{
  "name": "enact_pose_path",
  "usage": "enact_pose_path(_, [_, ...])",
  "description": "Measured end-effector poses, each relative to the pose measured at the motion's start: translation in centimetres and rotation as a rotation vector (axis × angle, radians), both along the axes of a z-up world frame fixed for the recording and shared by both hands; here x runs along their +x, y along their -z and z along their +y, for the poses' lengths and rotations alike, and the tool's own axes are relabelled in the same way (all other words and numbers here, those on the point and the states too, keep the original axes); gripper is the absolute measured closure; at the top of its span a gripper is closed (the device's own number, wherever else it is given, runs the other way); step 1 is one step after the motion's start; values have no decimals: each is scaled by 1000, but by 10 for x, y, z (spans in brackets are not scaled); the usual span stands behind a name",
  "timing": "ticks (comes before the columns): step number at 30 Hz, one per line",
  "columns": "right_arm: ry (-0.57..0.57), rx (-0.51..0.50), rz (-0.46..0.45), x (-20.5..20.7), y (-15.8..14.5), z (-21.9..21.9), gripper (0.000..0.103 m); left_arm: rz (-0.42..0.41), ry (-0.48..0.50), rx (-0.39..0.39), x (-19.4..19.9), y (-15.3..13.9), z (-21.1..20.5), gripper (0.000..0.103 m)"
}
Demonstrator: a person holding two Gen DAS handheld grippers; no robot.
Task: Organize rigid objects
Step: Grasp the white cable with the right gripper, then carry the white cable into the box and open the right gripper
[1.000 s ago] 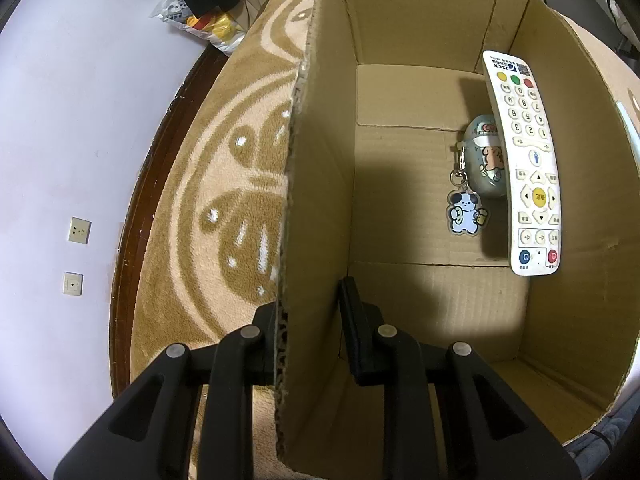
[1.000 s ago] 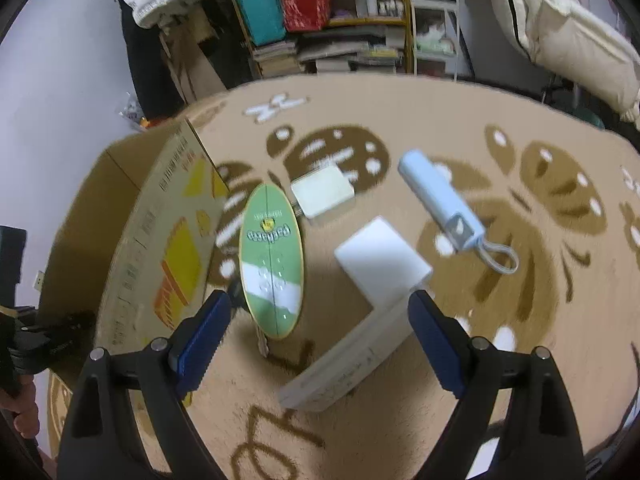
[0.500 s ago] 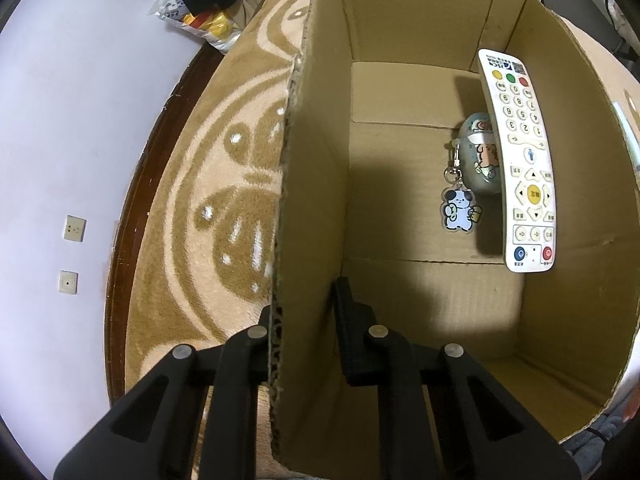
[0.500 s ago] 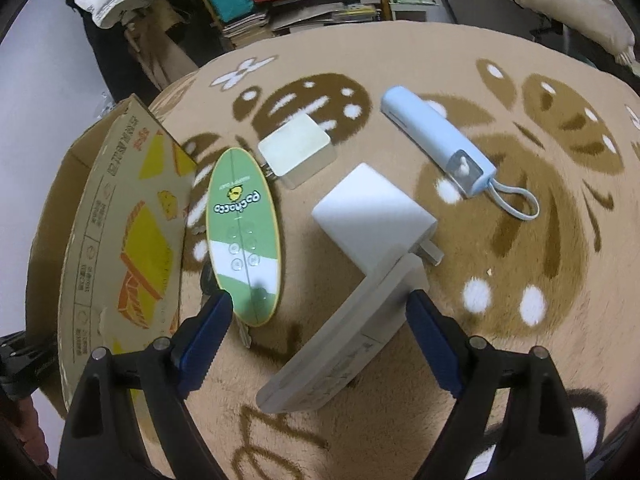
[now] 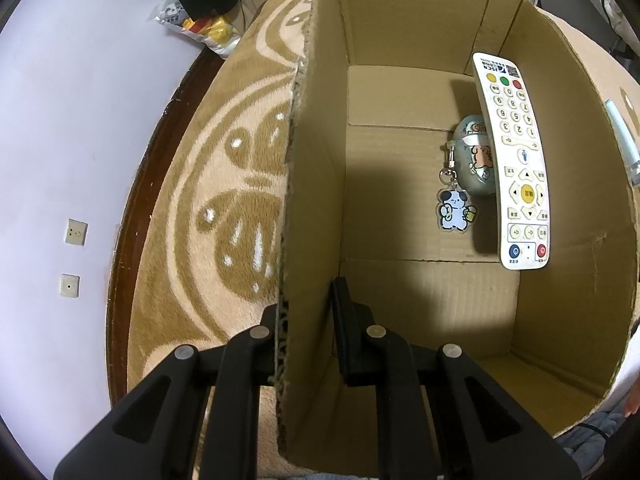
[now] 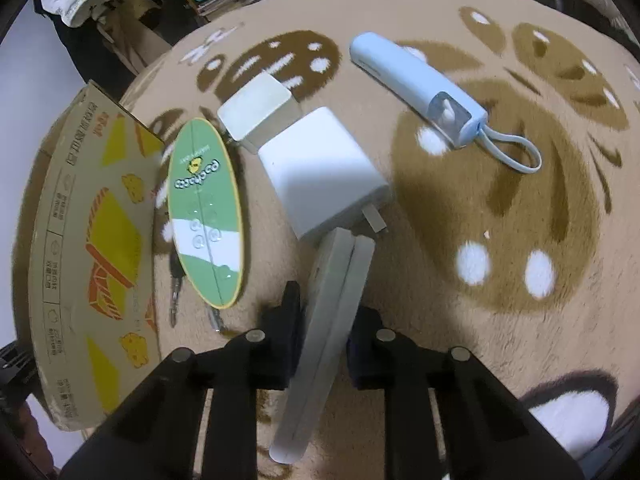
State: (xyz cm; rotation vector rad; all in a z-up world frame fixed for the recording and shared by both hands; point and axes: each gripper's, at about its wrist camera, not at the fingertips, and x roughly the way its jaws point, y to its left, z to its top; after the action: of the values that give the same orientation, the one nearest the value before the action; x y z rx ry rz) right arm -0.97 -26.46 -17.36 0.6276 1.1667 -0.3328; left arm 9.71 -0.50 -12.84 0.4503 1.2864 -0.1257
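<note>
Grey-white hard plastic, long and slim, the bar-shaped device [image 6: 328,332] lies on the patterned rug [image 6: 500,208] with its far end touching the white charger block [image 6: 324,176], well clear of the cardboard box [image 6: 92,248] that stands beyond the green oval board [image 6: 206,212]. The right gripper [image 6: 322,332] straddles the bar about midway along it, and its jaws are closing, the pads now meeting both long sides. The bar looks stiff and light, so it should lift without bending; its smooth sides may slip, and a hold at mid-length, as here, ought to keep it from tipping. A seam runs down its length, which hints at two halves that a hard squeeze might shift.

The left gripper [image 5: 308,336] is clamped narrowly on the near wall of the cardboard box [image 5: 312,208], steadying it. Inside, against the wall farthest from that grip, rest a white remote [image 5: 516,160] and a small case with a keyring charm [image 5: 472,160].
</note>
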Motion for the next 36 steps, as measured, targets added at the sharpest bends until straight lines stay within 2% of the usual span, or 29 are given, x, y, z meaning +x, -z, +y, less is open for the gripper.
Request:
enact_pose_path(3, [-13, -26, -35, -2, -12, 4, 88, -5, 4, 4, 0, 0, 0, 89])
enact_pose_path(10, [-48, -108, -193, -2, -52, 12, 88, -11, 12, 9, -2, 1, -1, 89])
enact_pose_path(21, [-100, -103, -378, 13, -93, 26, 88, -15, 13, 7, -5, 0, -1, 89])
enact_pose_path(30, [-247, -209, -564, 38, -148, 60, 88, -13, 4, -3, -5, -1, 1, 88])
enact_pose_path(36, [-303, -164, -628, 37, -160, 81, 88, -17, 5, 1, -6, -2, 1, 88])
